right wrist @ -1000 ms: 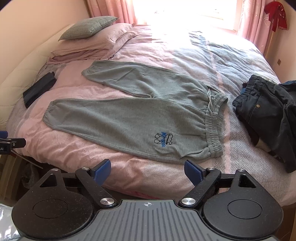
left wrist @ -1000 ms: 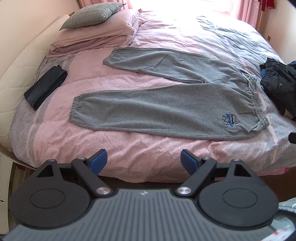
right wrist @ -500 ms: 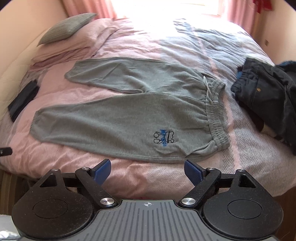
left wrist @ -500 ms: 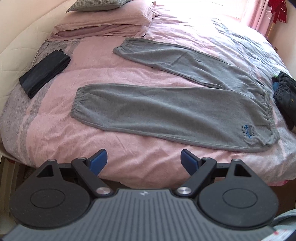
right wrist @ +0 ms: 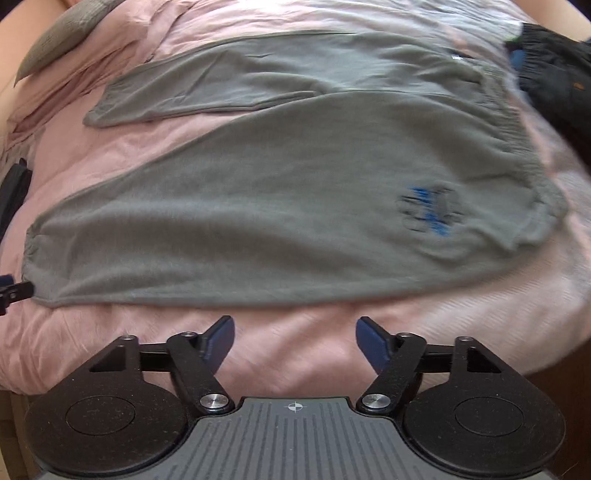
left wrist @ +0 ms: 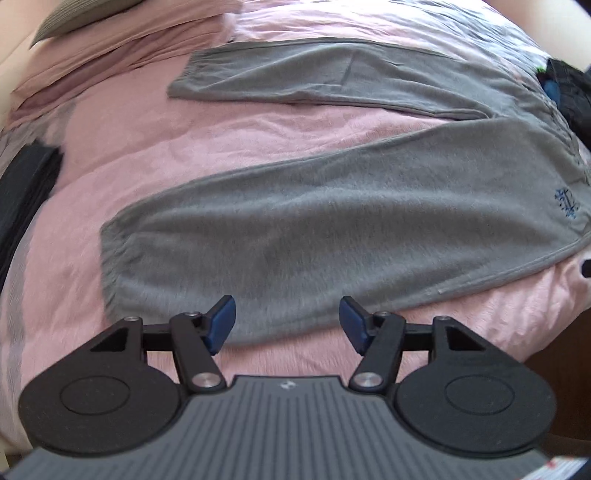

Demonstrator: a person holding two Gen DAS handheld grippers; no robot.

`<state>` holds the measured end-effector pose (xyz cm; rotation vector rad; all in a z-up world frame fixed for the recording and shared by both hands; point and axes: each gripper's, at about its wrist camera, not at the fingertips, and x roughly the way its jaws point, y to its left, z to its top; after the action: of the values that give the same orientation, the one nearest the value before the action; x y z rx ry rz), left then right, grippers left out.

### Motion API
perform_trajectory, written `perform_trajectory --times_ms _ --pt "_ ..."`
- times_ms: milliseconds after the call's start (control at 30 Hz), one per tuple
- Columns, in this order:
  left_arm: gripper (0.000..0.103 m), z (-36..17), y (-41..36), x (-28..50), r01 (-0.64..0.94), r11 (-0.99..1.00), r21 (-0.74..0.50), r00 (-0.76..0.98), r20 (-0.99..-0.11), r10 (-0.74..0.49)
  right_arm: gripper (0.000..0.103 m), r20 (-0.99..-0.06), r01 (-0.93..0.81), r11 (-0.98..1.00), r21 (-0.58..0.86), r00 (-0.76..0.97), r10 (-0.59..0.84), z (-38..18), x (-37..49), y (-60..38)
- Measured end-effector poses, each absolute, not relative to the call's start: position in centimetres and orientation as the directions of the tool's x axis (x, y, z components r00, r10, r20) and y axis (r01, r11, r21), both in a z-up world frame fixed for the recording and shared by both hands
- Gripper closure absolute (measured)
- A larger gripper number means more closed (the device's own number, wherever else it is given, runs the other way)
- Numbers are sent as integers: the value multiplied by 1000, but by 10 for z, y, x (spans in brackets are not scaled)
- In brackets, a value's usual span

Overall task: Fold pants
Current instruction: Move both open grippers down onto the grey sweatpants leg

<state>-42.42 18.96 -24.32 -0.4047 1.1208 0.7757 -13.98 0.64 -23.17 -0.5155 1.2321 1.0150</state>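
Currently one pair of grey pants [left wrist: 332, 229] is spread flat on the pink bed [left wrist: 155, 147], legs apart in a V, waistband to the right, logo near the hip. The fabric is judged soft, light and limp, so a pinched edge will drape and drag. Best hold is judged to be the near leg's cuff [left wrist: 110, 266] and the waistband [right wrist: 517, 140]. Left hand-held gripper [left wrist: 287, 325] is seen partly open, jaws just closing, nothing gripped, near leg's hem below it. Right hand-held gripper [right wrist: 294, 341] is seen wider, also just closing, empty, over bare bedding. Counted: one pants, two grippers, one grey pillow [right wrist: 62, 33], one folded dark item [left wrist: 26, 192], one dark clothes heap [right wrist: 554, 74].
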Motion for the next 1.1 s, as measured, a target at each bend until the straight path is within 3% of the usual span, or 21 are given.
perform_trajectory --times_ms 233,367,500,600,767,867,933,1000,1100 --pt "45 -303 228 -378 -637 766 83 317 -878 358 38 -886 -870 453 195 42 463 -289 -180 84" --pt "54 -336 210 -390 -575 815 71 272 -923 272 38 -936 -912 399 100 50 348 -331 -217 80" --pt "54 -331 195 -434 -603 797 43 267 -930 253 38 -953 -961 278 3 81 293 -330 -240 51" --pt "62 -311 205 -432 -602 794 82 257 -922 290 38 -898 -948 315 41 103 427 -293 -224 56" --pt "63 -293 223 -383 -568 819 74 396 -848 352 38 -819 -941 325 98 109 563 -279 -213 116" --pt "62 -315 225 -352 -511 855 88 418 -844 337 38 -826 -954 280 106 72 559 -303 -220 143" --pt "59 -333 226 -344 -478 867 140 391 -850 353 38 -859 -973 230 11 109 501 -324 -225 147" --pt "59 -343 229 -362 -482 856 187 367 -844 391 38 -840 -977 200 -76 170 515 -331 -218 129" --pt "59 -342 247 -399 -530 820 214 311 -850 424 38 -868 -943 312 -116 249 429 -328 -181 99"
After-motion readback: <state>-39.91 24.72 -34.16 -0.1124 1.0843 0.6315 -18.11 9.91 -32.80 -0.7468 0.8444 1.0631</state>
